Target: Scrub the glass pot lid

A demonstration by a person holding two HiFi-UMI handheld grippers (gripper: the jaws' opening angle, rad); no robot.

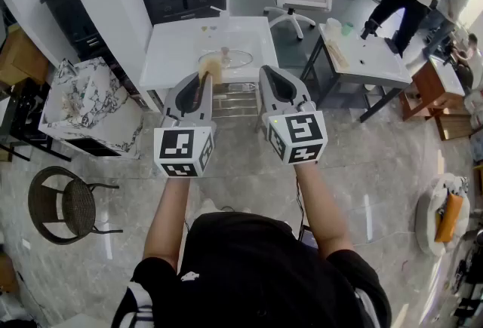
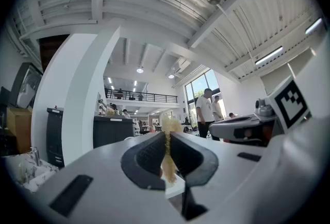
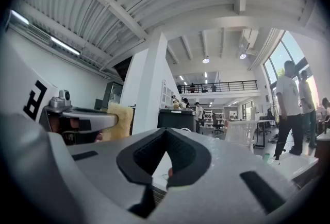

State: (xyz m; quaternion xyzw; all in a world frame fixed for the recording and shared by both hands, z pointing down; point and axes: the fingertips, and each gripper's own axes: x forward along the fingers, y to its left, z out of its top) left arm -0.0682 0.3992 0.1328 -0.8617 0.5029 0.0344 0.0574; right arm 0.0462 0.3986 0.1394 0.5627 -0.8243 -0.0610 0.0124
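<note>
my left gripper pinches a tan sponge; right gripper pressed together, empty; glass pot lid lies on the table.

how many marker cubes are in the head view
2. One marker cube sits at the back of the left gripper, the other on the right gripper. None seems hidden.

The left gripper pinches a yellow sponge upright between its dark pads, the sponge's frayed top poking past the tips. Just right sits the right gripper with its marker cube. Far off, two people stand by a window.
</note>
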